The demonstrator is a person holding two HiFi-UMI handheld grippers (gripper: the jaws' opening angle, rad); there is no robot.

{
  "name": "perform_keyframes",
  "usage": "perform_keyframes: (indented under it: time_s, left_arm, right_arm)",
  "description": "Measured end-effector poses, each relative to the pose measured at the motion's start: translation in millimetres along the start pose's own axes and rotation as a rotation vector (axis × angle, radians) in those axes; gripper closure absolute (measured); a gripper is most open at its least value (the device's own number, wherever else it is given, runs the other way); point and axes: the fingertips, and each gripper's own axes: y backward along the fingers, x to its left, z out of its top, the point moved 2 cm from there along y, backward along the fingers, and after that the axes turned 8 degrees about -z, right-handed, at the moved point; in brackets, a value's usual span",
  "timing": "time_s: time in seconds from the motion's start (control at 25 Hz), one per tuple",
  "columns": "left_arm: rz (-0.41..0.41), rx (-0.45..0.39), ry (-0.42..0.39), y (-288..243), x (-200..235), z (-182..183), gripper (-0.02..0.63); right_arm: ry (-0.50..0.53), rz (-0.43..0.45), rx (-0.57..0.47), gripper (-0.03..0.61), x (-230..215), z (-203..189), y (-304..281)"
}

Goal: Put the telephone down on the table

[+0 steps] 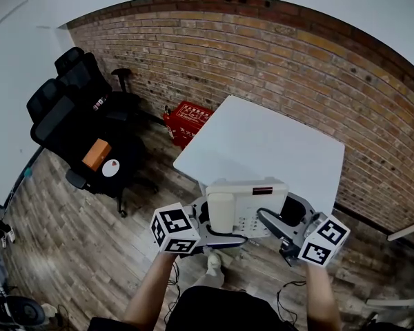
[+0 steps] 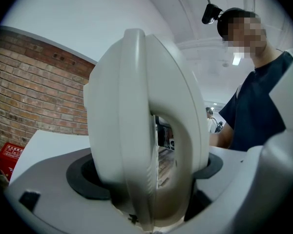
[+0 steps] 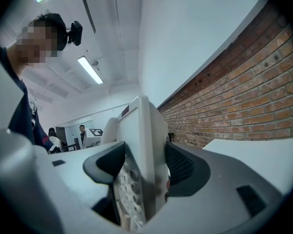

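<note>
**A:** What is cut off or hard to read?

**B:** The brick wall (image 1: 297, 67) behind the table (image 1: 262, 140) runs out of frame on both sides. The table's near edge is hidden behind the telephone (image 1: 247, 202). The telephone is held over that edge, and I cannot tell whether its underside touches the top or hangs just above it. The person's forearms (image 1: 152, 288) are cut off at the bottom.

**A:** And the grippers?

**B:** The left gripper (image 2: 146, 179) has its dark pads (image 2: 83, 179) pressed on the telephone's handset side. The rounded body fills that view and blocks most of what lies behind it. The right gripper (image 3: 144, 172) is clamped on the thin keypad edge, with a jaw tight against each face.

**A:** Materials and shapes?

**B:** The brick is rough and red-brown, and the tabletop is smooth, white and square. Left of the table are black office chairs (image 1: 76, 109) on a wood-plank floor (image 1: 90, 254) and a red latticed crate (image 1: 188, 119). The telephone is boxy cream plastic with a rounded handset (image 1: 221, 212), small round keys (image 3: 124, 179) and a dark display strip (image 1: 262, 190).
</note>
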Motion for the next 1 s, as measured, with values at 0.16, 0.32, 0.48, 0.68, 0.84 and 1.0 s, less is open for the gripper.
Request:
perform_keyframes:
  time_s: [0.16, 0.32, 0.48, 0.68, 0.84, 1.0]
  left_arm:
    - [-0.025, 0.005, -0.003, 2.6, 16.9, 3.7, 0.132]
    - [-0.048, 0.018, 0.000, 4.9, 37.6, 7.0, 0.132]
    - [-0.064, 0.028, 0.004, 8.1, 54.8, 8.1, 0.132]
    - [-0.082, 0.030, -0.003, 9.5, 67.4, 12.6, 0.132]
    - [-0.091, 0.034, -0.006, 9.5, 77.4, 16.0, 0.133]
    - [-0.096, 0.039, -0.007, 12.2, 86.8, 18.2, 0.132]
  right_arm:
    - [-0.012, -0.024, -0.011, 0.321, -9.6, 1.2, -11.6]
    - [-0.017, -0.049, -0.014, 0.321, -21.7, 3.9, -26.5]
    - [-0.027, -0.065, -0.014, 0.321, -30.8, 4.0, -39.8]
    - [-0.031, -0.083, -0.023, 0.321, -38.2, 6.8, -48.3]
    - [-0.035, -0.094, -0.027, 0.321, -45.2, 9.6, -54.6]
    - [-0.039, -0.097, -0.026, 0.321, -50.0, 11.2, -62.8]
